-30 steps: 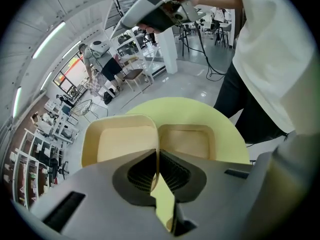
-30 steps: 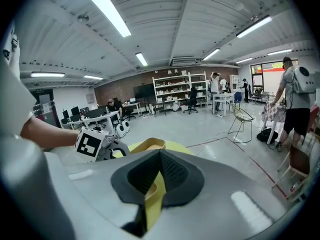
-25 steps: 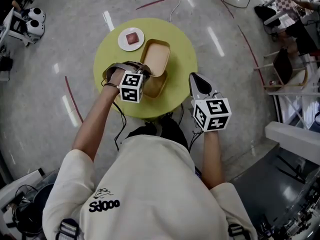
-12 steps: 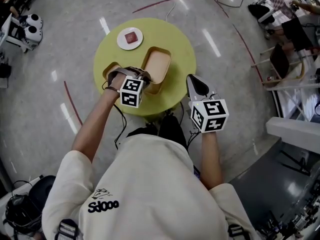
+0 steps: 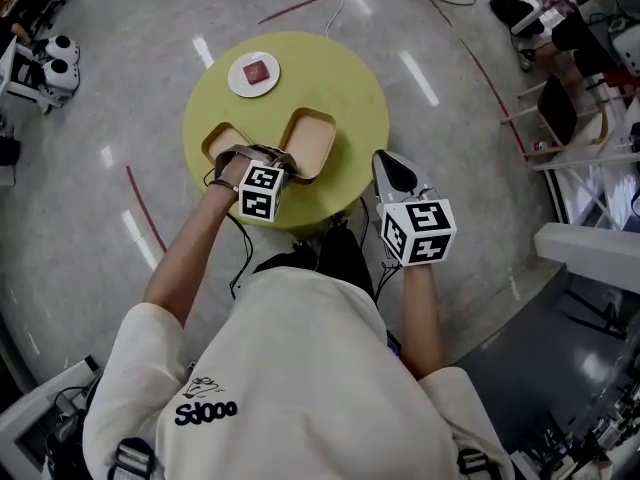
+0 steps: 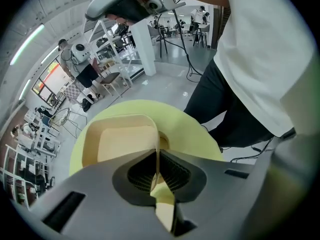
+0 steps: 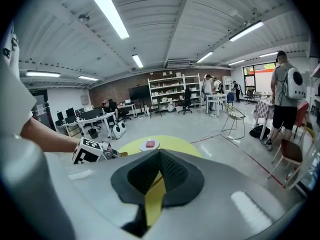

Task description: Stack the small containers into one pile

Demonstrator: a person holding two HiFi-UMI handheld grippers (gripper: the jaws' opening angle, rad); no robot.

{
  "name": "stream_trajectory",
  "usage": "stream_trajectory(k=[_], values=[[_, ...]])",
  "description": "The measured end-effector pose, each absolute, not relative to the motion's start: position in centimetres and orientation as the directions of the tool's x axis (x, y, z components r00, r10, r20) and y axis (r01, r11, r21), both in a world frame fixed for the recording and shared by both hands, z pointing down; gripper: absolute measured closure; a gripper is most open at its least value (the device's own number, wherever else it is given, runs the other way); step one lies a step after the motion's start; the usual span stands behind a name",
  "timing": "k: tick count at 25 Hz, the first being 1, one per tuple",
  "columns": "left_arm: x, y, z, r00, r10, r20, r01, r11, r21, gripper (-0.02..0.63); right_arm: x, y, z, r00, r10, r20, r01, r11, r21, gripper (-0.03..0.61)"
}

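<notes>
Table top (image 5: pixel 350 88): matt yellow-green, smooth, no glare. Gripped container (image 5: pixel 308 140) and free container (image 5: pixel 222 140): tan, thin-walled, smooth, dull sheen, plastic by the look. Plate (image 5: pixel 254 74): white, slightly glossy. Floor (image 5: pixel 120 88): polished grey, mirrors the ceiling lights (image 7: pixel 112 11). Left gripper (image 6: pixel 158 156): matt grey plastic shell; pads (image 6: pixel 141 174) black, finely ribbed. Right gripper (image 7: pixel 159 159): same shell and pads. Shirt (image 5: pixel 290 368): cream cloth, soft folds, matt.
</notes>
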State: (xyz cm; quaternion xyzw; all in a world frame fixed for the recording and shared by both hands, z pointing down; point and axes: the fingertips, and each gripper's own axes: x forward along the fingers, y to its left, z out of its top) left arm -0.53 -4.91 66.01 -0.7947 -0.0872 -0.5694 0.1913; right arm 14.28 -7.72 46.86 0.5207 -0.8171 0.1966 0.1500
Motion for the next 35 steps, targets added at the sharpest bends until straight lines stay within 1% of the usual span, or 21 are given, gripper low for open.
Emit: stream_trajectory(k=[9,15,22,24,29,35], values=[[-0.8,-4.0,67.4,0.312,-0.041,0.949,0.36,-0.919,-0.158,0.594,15.1,-7.6,47.6,-0.405,-0.792,0.457,-0.914,0.365,-0.177,0.569],[-1.2,-3.9,68.0,0.29,-0.045,0.956,0.367,-0.917,-0.155,0.592,15.1,-7.5,47.7,-0.407,-0.789,0.46,-0.913,0.365,-0.182,0.568],[-1.1,-4.5,69.1,0.287,-0.059,0.956,0.341,-0.926,-0.159,0.592,15.5,-7.5,48.4,-0.4,-0.783,0.477,-0.916,0.36,-0.178,0.568],[-1.1,-4.5,69.3,0.286,-0.047,0.957,0.328,-0.933,-0.144,0.58,15.6,-7.5,48.6,-0.398,-0.781,0.482,-0.917,0.357,-0.178,0.568],[-1.2,-4.3,69.5,0.268,-0.006,0.964,0.322,-0.942,-0.096,0.52,15.4,-7.8,48.6,-0.4,-0.778,0.484,-0.916,0.358,-0.181,0.569],[-1.1,-4.1,69.4,0.283,0.014,0.959,0.302,-0.95,-0.075,0.511,14.8,-8.4,48.5,-0.411,-0.776,0.478,-0.911,0.371,-0.181,0.569]])
